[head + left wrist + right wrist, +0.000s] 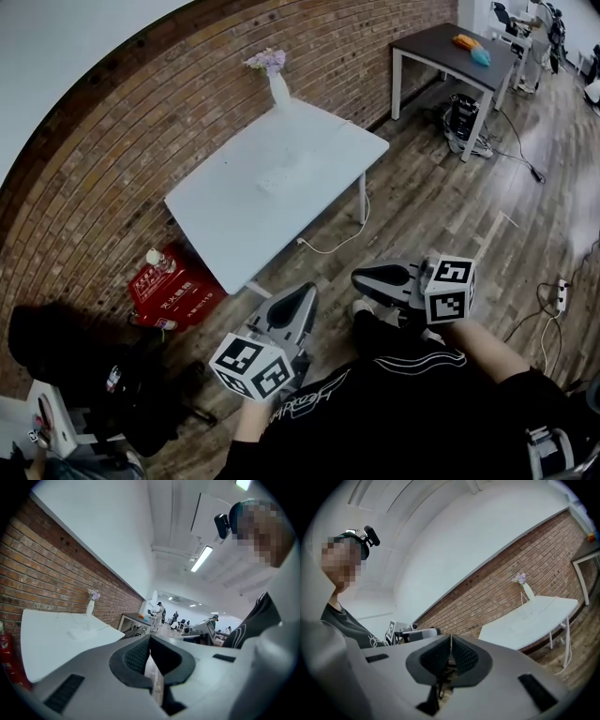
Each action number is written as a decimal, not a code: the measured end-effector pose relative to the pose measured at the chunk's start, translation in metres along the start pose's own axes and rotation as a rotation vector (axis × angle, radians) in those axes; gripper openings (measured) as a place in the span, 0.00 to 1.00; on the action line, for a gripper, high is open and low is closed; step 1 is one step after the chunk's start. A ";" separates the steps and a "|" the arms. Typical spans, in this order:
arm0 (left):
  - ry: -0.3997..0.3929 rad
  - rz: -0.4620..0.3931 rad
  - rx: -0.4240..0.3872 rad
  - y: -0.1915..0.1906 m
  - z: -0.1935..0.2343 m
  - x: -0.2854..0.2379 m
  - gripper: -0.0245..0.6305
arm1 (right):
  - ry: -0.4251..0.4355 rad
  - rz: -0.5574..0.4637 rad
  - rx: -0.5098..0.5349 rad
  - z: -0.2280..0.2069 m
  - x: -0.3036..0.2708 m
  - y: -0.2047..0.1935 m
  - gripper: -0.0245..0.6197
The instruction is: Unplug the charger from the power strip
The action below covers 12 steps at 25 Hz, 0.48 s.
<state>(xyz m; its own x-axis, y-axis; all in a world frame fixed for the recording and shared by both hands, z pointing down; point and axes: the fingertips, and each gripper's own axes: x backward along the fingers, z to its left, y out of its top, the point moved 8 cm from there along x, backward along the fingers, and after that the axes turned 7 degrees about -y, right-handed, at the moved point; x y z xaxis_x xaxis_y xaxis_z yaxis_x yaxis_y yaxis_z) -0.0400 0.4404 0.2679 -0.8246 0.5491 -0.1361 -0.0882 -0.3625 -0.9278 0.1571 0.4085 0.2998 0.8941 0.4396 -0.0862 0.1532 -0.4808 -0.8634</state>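
Two grippers hang low in front of the person's dark shirt, both clenched tight with nothing between the pads. Nearest, the left gripper [307, 292] angles up and away from the body, its closed tips aimed toward the near long edge of the white table [234, 220], with its marker cube closest to the chest. Just beside it, the right gripper [361, 279] lies crosswise and about level, tips pointing at the left gripper, on a forearm that comes in from the right. A white cable [330, 247] drops from the table's near long edge to the wooden floor. What appears to be the power strip [284, 174] lies flat about the middle of the surface, well apart from both grippers, its long axis seemingly along the table's longer edges. The charger cannot be picked out on it at this size. A vase of purple flowers [277, 86] stands at the far corner, against the brick wall [112, 122].
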 end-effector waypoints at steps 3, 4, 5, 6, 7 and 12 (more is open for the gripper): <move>0.014 0.000 0.009 0.002 0.015 -0.004 0.04 | 0.018 -0.008 0.015 -0.008 -0.013 0.006 0.04; 0.016 0.002 0.013 0.002 0.021 -0.007 0.04 | 0.010 -0.022 0.021 -0.014 -0.017 0.009 0.04; 0.019 0.003 0.017 0.004 0.027 -0.010 0.04 | 0.002 -0.039 0.026 -0.020 -0.020 0.012 0.04; 0.022 0.005 0.018 0.005 0.034 -0.013 0.04 | -0.001 -0.053 0.029 -0.026 -0.024 0.015 0.04; 0.025 0.006 0.019 0.007 0.040 -0.017 0.04 | 0.002 -0.060 0.031 -0.033 -0.027 0.018 0.04; 0.043 0.020 0.042 0.017 0.088 -0.041 0.04 | 0.004 -0.067 0.028 -0.076 -0.061 0.038 0.04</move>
<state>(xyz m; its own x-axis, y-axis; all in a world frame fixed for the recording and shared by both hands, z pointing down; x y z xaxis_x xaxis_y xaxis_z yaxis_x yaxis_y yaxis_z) -0.0570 0.3449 0.2880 -0.8019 0.5728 -0.1697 -0.0965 -0.4045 -0.9094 0.1400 0.3063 0.3100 0.8839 0.4669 -0.0257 0.2009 -0.4288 -0.8808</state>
